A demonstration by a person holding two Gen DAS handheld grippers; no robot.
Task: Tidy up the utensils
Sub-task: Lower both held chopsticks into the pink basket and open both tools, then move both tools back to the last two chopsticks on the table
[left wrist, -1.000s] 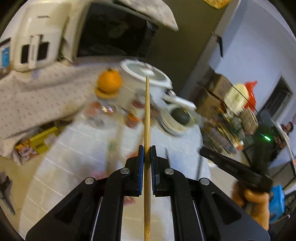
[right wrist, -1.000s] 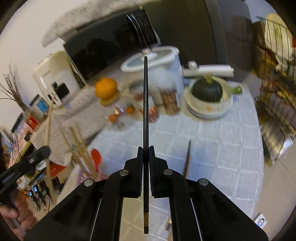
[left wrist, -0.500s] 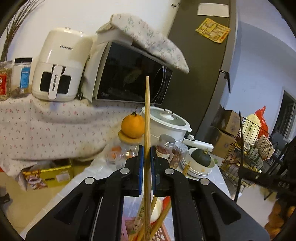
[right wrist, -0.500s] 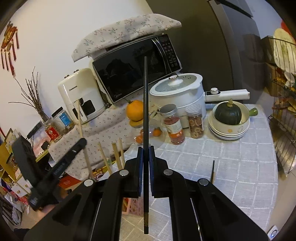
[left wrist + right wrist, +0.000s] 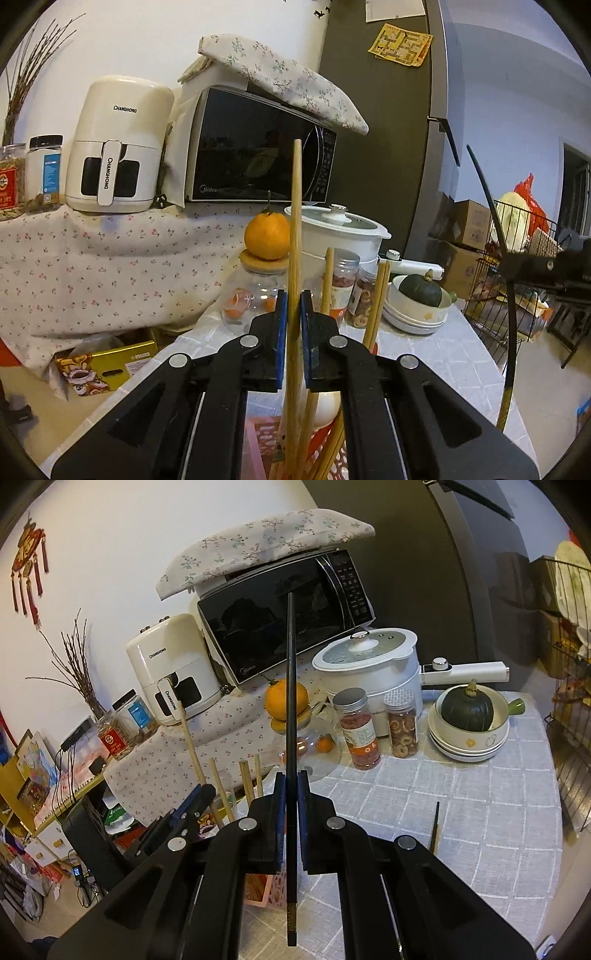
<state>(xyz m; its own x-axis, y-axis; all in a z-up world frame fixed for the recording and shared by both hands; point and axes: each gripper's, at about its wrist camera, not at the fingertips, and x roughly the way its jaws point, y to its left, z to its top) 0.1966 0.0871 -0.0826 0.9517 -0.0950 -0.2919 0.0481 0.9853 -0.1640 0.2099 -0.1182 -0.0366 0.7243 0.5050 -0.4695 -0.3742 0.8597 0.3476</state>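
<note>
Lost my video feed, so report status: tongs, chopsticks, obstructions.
Left tongs shut on light bamboo chopstick, above pink slotted basket of chopsticks. Right tongs shut on black chopstick. One dark chopstick loose on tablecloth. Nothing blocking.

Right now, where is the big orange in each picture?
Left wrist view: the orange sits on a jar's wooden lid, just left of the wooden chopstick, in front of the microwave.
Right wrist view: the orange is near the middle, partly behind the black chopstick.
Shared landmark: the white cooking pot, right of the orange in both.
</note>
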